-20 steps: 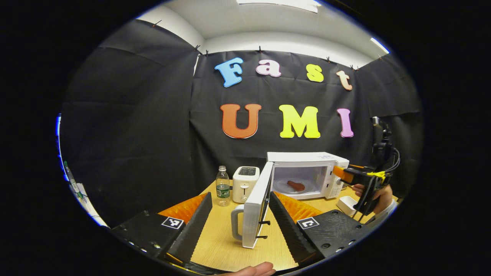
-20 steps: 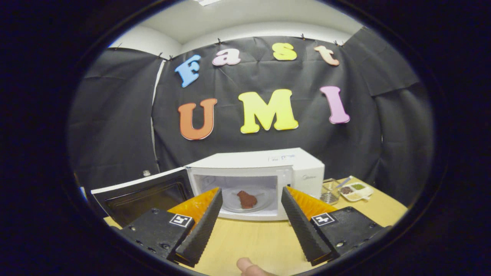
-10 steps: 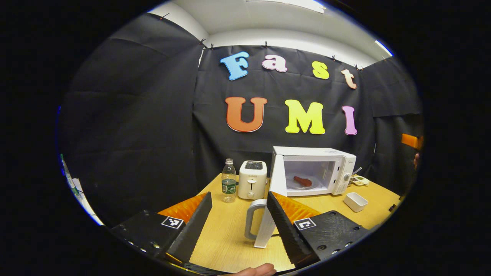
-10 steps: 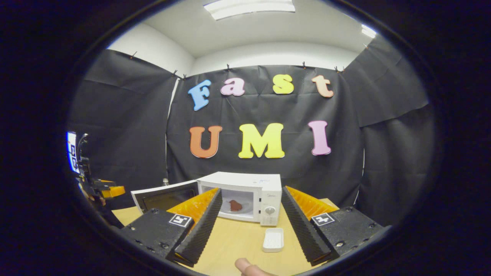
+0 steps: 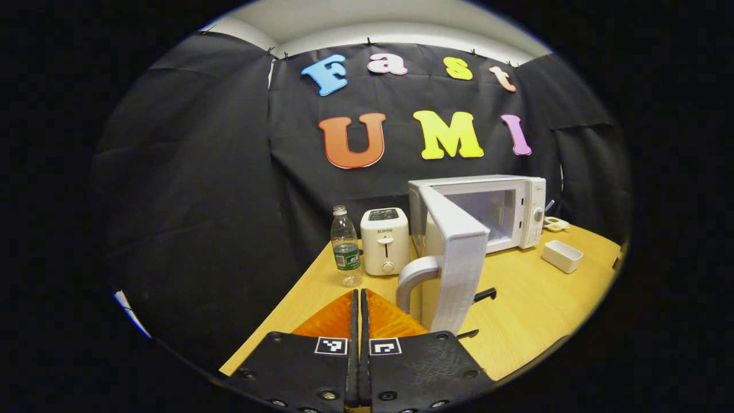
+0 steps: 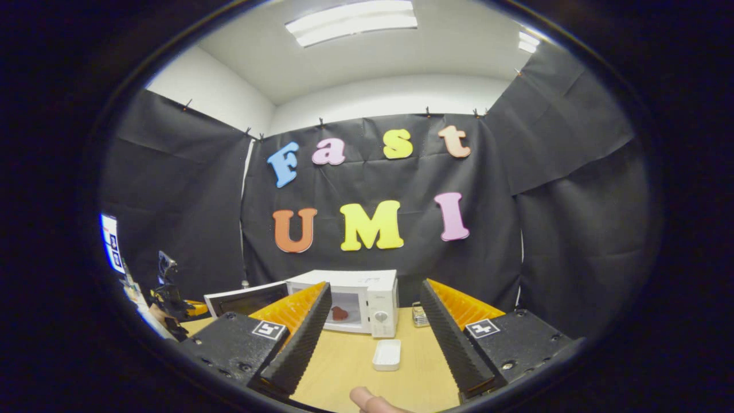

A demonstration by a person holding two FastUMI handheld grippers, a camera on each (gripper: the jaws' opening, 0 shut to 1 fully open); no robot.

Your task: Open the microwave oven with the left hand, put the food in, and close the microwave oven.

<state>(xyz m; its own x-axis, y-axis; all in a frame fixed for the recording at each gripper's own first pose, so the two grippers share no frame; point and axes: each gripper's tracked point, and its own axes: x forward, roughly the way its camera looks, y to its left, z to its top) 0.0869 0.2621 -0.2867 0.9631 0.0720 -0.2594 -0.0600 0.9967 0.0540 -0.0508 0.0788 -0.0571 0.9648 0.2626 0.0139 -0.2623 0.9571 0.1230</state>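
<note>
Closing step in hand. Food, a reddish-brown piece, already sits inside the microwave oven at the far side of the wooden table; door stands swung out toward the near side, its handle just right of the left gripper, whose fingers are pressed together on nothing. Right gripper is spread and empty, well back, white dish between its fingers. Next move likely: left gripper pushes the door's outer face toward the cavity until it latches. Toaster and water bottle stand left of the oven.
</note>
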